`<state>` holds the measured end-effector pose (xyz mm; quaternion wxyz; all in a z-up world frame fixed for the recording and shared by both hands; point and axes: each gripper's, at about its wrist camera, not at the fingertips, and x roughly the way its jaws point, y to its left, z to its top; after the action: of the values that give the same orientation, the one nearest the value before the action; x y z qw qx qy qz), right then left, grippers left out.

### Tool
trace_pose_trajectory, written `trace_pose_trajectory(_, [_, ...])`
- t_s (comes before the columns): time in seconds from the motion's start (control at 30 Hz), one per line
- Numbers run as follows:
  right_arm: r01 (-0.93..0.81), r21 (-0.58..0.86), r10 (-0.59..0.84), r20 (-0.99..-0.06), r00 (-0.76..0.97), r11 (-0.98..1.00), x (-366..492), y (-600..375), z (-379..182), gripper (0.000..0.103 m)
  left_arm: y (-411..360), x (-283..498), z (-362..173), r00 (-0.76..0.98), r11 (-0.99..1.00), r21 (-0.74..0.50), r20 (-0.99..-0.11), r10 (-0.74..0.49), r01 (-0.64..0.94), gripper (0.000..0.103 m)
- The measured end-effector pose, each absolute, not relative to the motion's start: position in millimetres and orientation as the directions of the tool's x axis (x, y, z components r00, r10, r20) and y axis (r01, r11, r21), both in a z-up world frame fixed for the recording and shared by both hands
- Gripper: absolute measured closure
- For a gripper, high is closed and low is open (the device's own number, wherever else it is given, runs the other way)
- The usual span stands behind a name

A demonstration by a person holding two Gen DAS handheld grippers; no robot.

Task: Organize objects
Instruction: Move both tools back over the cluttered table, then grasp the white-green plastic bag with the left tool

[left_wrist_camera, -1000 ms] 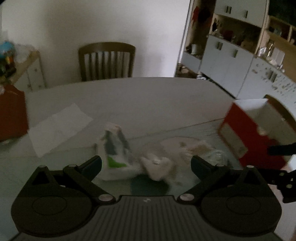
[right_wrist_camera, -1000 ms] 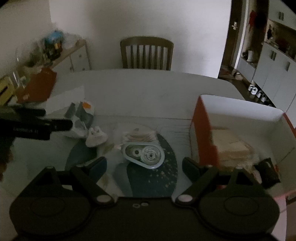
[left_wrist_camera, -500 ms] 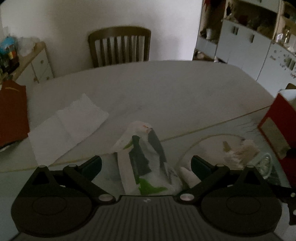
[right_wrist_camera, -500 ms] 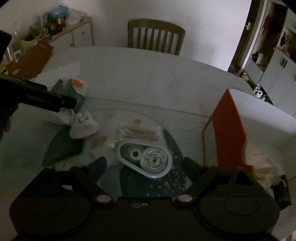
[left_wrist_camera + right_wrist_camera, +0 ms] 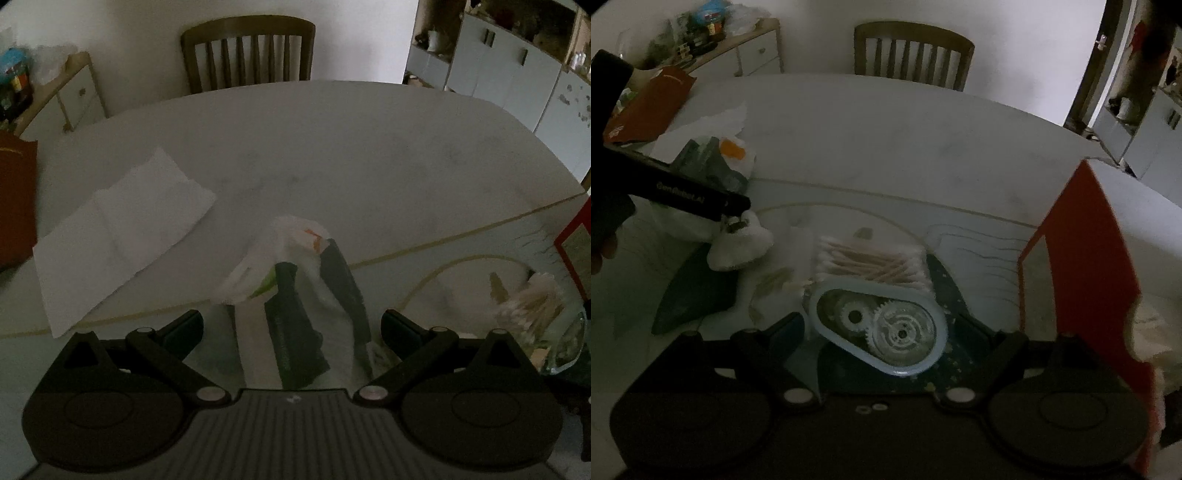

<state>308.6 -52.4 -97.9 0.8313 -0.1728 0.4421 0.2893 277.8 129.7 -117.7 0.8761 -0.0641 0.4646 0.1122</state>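
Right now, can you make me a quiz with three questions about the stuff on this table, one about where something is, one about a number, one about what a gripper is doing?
1. Where is the cotton swab pack?
A. just behind the blue gear case
B. on the chair
C. inside the red box

2. How many gears show in the case?
A. five
B. two
C. none

3. The right gripper is:
A. shut on the case
B. holding the paper towel
C. open

Answers: 1 A, the swabs lie just beyond the case. 2 B, one small and one large. 3 C, its fingers stand apart on either side of the case.
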Motion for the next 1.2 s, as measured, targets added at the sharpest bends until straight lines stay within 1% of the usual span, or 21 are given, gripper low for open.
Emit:
trace_pose_trajectory(0.13, [-0.638,-0.023,0.339,-0.832,0.439,0.769,308.7,-51.9,-98.1,0.017,128.4,277.7,-118.9,0.552,0.968,-0.009,-0.823,0.135,-0.25,0.002])
trace_pose_trajectory(0.2, [-0.641,-0.026,0.34,-0.831,0.44,0.767,308.1,-51.5,-97.6,0.017,125.3,275.1,-119.3,0.558,0.97,0.015,-0.816,0.151,-0.241,0.007])
trace_pose_trajectory(0.27, [-0.641,-0.03,0.339,-0.829,0.444,0.767,306.7,-50.9,-97.4,0.019,125.9,275.3,-119.3,0.572,0.975,0.014,-0.808,0.143,-0.224,0.02])
trace_pose_trajectory(0.3, [-0.639,-0.033,0.336,-0.829,0.447,0.769,306.5,-50.7,-97.4,0.019,127.7,277.4,-119.6,0.577,0.977,0.014,-0.805,0.138,-0.214,0.024])
trace_pose_trajectory(0.37, [-0.635,-0.03,0.336,-0.828,0.448,0.772,306.3,-50.2,-97.0,0.02,126.1,277.2,-118.3,0.586,0.982,0.015,-0.8,0.126,-0.191,0.038])
trace_pose_trajectory(0.47, [-0.632,-0.03,0.336,-0.827,0.451,0.774,304.4,-49.9,-96.8,0.023,125.3,273.7,-115.8,0.591,0.983,0.009,-0.798,0.118,-0.184,0.045])
trace_pose_trajectory(0.67, [-0.624,-0.029,0.342,-0.816,0.465,0.781,296.3,-54.8,-92.4,0.023,128.2,267.0,-110.0,0.6,0.979,-0.018,-0.793,0.109,-0.202,0.059])
trace_pose_trajectory(0.77, [-0.62,-0.025,0.344,-0.813,0.469,0.784,291.9,-57.2,-91.4,0.023,127.7,261.2,-107.5,0.604,0.98,-0.024,-0.79,0.104,-0.2,0.063])
trace_pose_trajectory(0.83, [-0.613,-0.016,0.351,-0.808,0.473,0.79,288.3,-60.5,-87.7,0.023,128.2,256.9,-103.8,0.604,0.977,-0.031,-0.79,0.105,-0.211,0.064])
trace_pose_trajectory(1.07, [-0.59,0.023,0.383,-0.78,0.494,0.807,272.1,-78.4,-61.6,0.023,121.1,234.4,-82.3,0.618,0.977,-0.042,-0.779,0.101,-0.211,0.065])
trace_pose_trajectory(1.2, [-0.576,0.048,0.4,-0.767,0.502,0.816,263.4,-89.9,-43.0,0.023,115.0,221.3,-67.6,0.628,0.974,-0.076,-0.774,0.077,-0.214,0.065])
